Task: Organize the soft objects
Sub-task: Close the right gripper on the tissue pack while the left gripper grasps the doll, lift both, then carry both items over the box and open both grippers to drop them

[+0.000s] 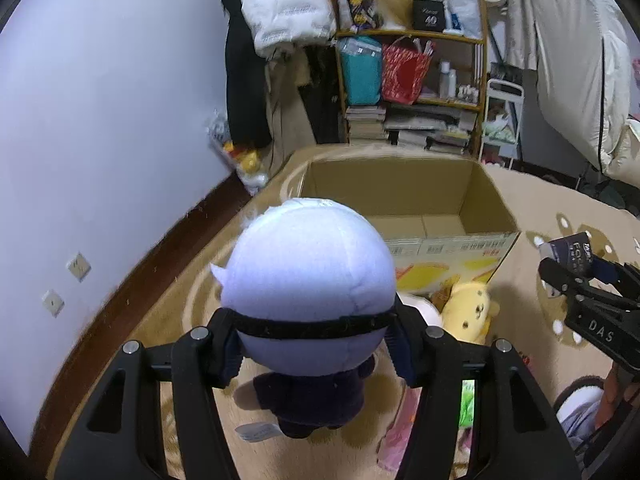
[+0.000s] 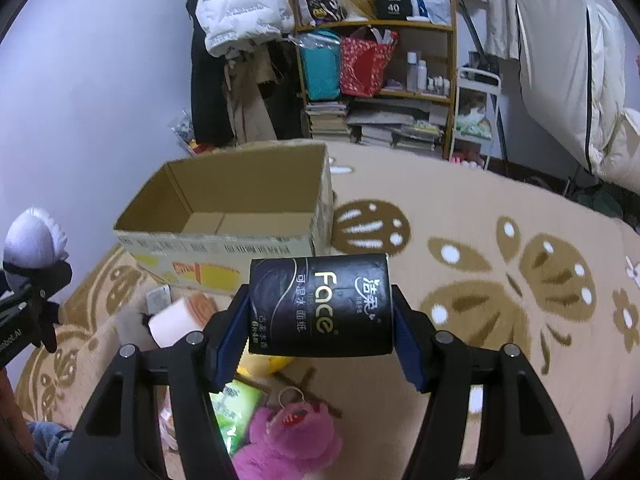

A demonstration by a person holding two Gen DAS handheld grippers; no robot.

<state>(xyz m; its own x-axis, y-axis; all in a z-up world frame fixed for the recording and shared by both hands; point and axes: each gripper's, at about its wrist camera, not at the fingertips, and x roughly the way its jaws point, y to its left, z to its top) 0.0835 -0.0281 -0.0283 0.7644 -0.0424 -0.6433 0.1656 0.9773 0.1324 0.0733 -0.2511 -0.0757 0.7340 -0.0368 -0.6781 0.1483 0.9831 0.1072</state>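
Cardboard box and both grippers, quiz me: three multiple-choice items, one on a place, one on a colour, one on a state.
1. Where is the yellow plush toy?
A. Inside the cardboard box
B. On the carpet against the box's near wall
C. On the shelf

2. What colour is the tissue pack in the right gripper?
A. Black
B. Red
C. White

3. What is the left gripper doing?
A. Hanging open
B. Shut on nothing
C. Clamping the white-headed plush doll

Answers:
1. B, it lies outside the cardboard box, by the printed front.
2. A, black wrapper with "Face" lettering.
3. C, both fingers press the doll's head at its black band.
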